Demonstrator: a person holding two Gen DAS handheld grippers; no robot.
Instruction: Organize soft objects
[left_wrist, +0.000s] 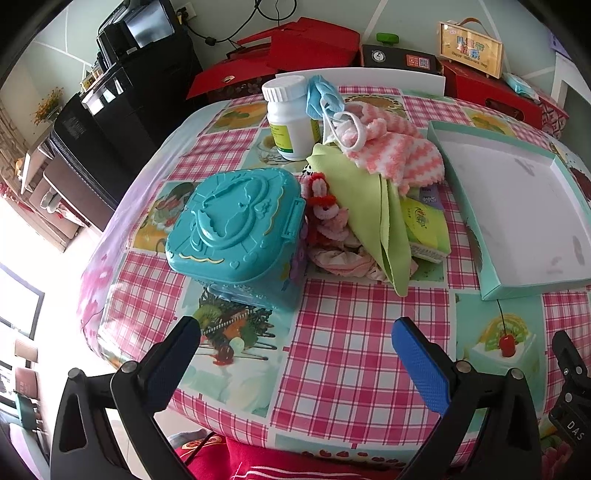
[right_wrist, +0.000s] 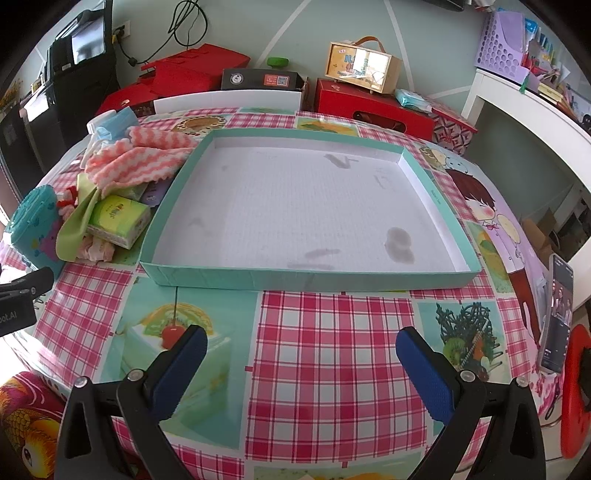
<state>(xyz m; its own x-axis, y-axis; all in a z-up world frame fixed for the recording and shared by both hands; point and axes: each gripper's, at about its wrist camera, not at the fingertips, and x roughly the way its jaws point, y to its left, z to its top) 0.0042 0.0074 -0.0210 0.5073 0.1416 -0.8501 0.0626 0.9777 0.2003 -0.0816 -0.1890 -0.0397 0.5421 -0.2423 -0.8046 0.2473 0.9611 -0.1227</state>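
Hovering over the near edge of the bench (left_wrist: 351, 332), the left gripper (left_wrist: 295, 354) has its jaws spread wide with nothing between them, and the right gripper (right_wrist: 301, 363) hangs likewise spread and bare. Neither touches anything yet, so sorting looks not yet begun.

The soft things sit heaped in one pile toward the bench's middle, between the teal plastic case (left_wrist: 236, 225) and the shallow box lid (right_wrist: 177, 275): a pink-striped fluffy cloth (left_wrist: 391, 155), a green cloth (left_wrist: 365, 206) draped downward, a red-and-pink plush toy (left_wrist: 325, 214) wedged against the case, and a blue face mask (left_wrist: 323, 98) beside the white bottle (left_wrist: 290, 122). A tissue pack (right_wrist: 118, 219) props the pile from below, just beside the lid's left wall.

The lid lies open and bare toward the bench's right edge, probably as the place meant to take the soft things.

Under the green cloth a crumpled pale fabric (left_wrist: 340, 260) is mostly covered; what it is I cannot tell. The plush's lower body is hidden too.
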